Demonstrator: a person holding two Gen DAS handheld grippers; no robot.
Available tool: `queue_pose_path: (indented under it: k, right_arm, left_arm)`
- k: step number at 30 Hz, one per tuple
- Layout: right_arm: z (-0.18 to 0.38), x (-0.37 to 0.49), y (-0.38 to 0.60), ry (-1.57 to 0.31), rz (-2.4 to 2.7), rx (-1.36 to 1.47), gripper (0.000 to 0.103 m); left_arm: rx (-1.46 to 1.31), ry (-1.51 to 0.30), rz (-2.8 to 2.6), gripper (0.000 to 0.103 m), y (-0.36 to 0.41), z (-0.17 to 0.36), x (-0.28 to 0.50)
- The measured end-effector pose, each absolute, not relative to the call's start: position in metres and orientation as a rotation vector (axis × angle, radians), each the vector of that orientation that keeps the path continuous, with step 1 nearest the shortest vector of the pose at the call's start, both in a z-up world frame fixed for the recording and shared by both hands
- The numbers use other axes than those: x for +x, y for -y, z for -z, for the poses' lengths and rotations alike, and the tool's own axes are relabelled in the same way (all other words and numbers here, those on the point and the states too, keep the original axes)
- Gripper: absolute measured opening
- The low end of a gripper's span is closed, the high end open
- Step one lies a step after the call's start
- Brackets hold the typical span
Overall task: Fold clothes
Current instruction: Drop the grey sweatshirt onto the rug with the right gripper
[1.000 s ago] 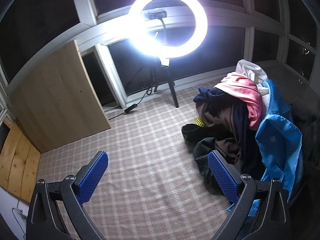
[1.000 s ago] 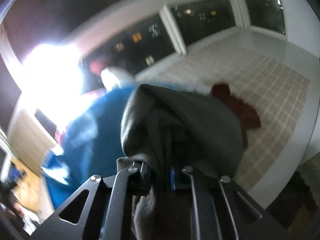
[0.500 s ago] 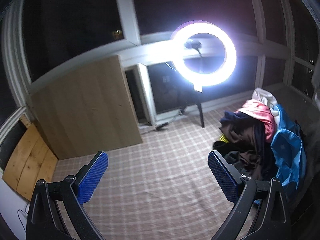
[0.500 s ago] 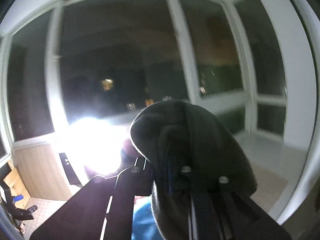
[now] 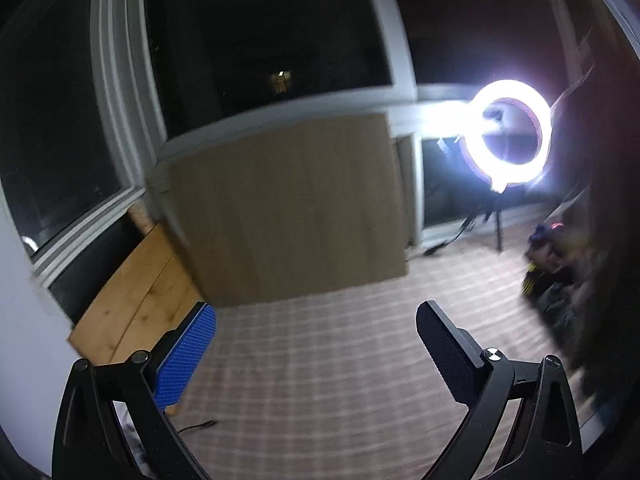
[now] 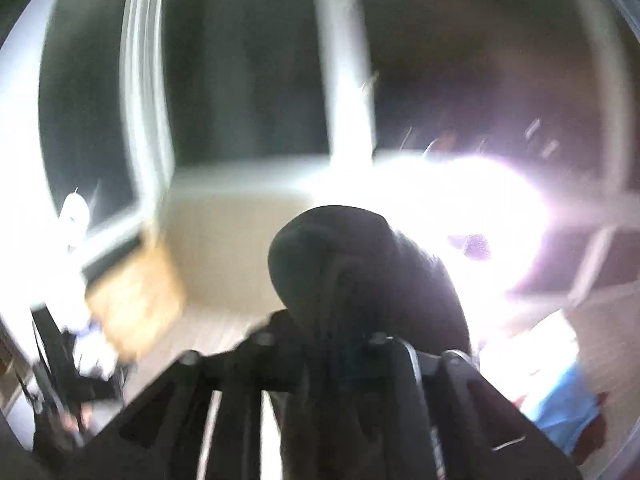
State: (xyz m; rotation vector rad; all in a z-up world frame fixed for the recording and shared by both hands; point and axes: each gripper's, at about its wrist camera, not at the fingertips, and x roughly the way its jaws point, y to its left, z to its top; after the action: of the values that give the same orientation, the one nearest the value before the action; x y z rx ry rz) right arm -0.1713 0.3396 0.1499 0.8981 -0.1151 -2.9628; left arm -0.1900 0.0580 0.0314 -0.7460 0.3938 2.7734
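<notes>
Gripping a dark garment [image 6: 360, 264], the right gripper [image 6: 332, 360] has its jaws pinched tight on a bunched wad of cloth that bulges up over the fingertips and hangs down past them; the right wrist view is badly smeared, so colour and cut of the piece are not readable. Left gripper [image 5: 316, 344] hangs over the checked floor covering [image 5: 320, 360] with jaws spread wide and nothing between the blue pads [image 5: 184, 360]. Rest of the clothes sit in a heap [image 5: 552, 268] at the right edge of the left wrist view, near the ring light [image 5: 508, 142], dark items mostly, blurred. A dark mass fills the far right of that view beyond the heap; could be the hanging garment, cannot confirm. Wooden board [image 5: 292, 208] leans against the window wall, well apart from the heap. Handling judgement: held piece looks soft, limp and fairly thick, light enough for a single pinch, no stiffness to hold a shape, so it will droop and twist from one grip point. Bunched hold gives no control of edges. Better purchase likely at a hem, shoulder seam or waistband corner, one gripper per corner, so the cloth hangs flat before laying out on the open checked area. Risk: cloth slipping from the wad, or catching extra layers.
</notes>
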Motion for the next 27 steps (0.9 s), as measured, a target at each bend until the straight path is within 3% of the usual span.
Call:
queue_pose_path:
  k: [4, 7, 12, 19, 21, 22, 23, 27]
  right_arm:
    - [-0.050, -0.220, -0.322, 0.134, 2.840, 1.277, 0.030]
    - [0.024, -0.221, -0.336, 0.160, 2.828, 1.475, 0.054]
    - [0.141, -0.232, -0.395, 0.219, 2.691, 1.724, 0.054]
    - [0.189, -0.304, -0.401, 0.528, 2.541, 1.620, 0.058]
    - [0.179, -0.307, -0.402, 0.508, 2.534, 1.560, 0.058]
    - [0.174, -0.308, -0.403, 0.498, 2.530, 1.530, 0.049]
    - [0.169, -0.310, -0.403, 0.488, 2.525, 1.501, 0.011]
    - [0.149, -0.315, -0.405, 0.447, 2.504, 1.383, 0.008]
  left_arm:
    - [-0.843, -0.488, -2.741, 0.101, -0.049, 0.000, -0.203]
    - [-0.909, -0.561, -2.691, 0.101, -0.049, 0.029, -0.206]
    - [-1.046, -0.651, -2.572, 0.101, -0.080, 0.087, -0.219]
    - [-1.171, -0.596, -2.564, 0.101, -0.101, 0.111, -0.233]
    - [-1.199, -0.600, -2.593, 0.101, -0.096, 0.113, -0.237]
    - [-1.215, -0.601, -2.611, 0.101, -0.092, 0.112, -0.238]
    - [-1.227, -0.601, -2.625, 0.101, -0.087, 0.111, -0.240]
    - [-1.243, -0.586, -2.676, 0.101, -0.069, 0.102, -0.246]
